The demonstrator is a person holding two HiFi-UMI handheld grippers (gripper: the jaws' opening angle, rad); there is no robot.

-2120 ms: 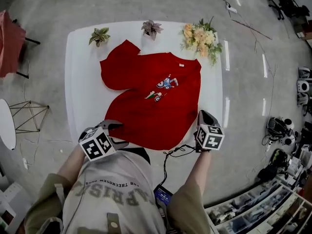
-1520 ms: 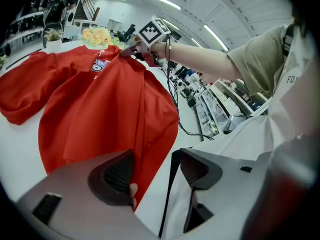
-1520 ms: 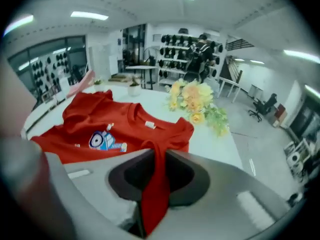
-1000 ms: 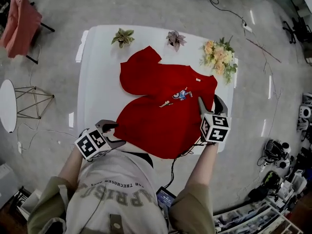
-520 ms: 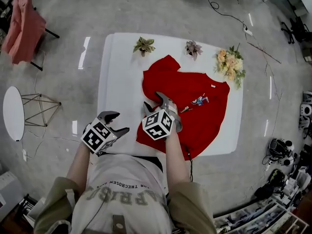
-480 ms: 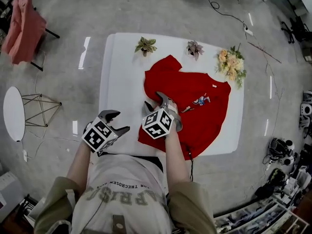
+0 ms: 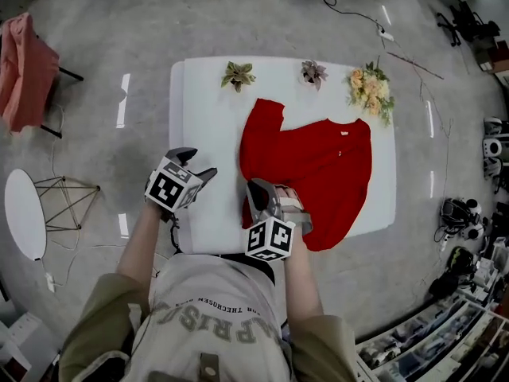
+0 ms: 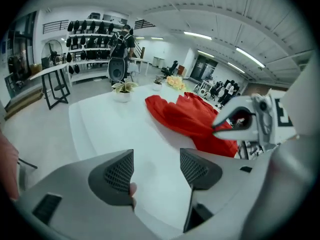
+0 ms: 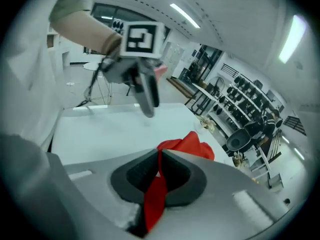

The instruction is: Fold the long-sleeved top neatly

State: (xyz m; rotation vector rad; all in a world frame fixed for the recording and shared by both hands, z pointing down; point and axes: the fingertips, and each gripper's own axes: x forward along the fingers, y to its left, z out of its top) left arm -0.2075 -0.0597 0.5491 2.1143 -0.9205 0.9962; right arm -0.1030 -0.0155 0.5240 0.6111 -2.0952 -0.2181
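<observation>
The red long-sleeved top (image 7: 318, 173) lies spread on the white table (image 7: 205, 126), with one sleeve bunched toward the far left. My right gripper (image 7: 267, 192) sits at the top's near left edge. Its jaws have just been closing and are now shut on a fold of red fabric (image 9: 159, 180), which runs back between the pads. My left gripper (image 7: 199, 164) hovers open over bare table to the left of the top, with nothing between its fingers (image 8: 119, 172). From the left gripper view, the top (image 8: 187, 118) lies ahead and the right gripper (image 8: 250, 123) is at the right.
Two small potted plants (image 7: 238, 75) (image 7: 313, 72) and a flower bouquet (image 7: 368, 90) stand along the table's far edge. A pink cloth (image 7: 22, 70) hangs on a chair at the left, near a round white side table (image 7: 22, 225). Shelves with gear line the right.
My right gripper crossed from the top's right edge to its near left edge and closed on the fabric. My left gripper moved forward along the table's left side, still open.
</observation>
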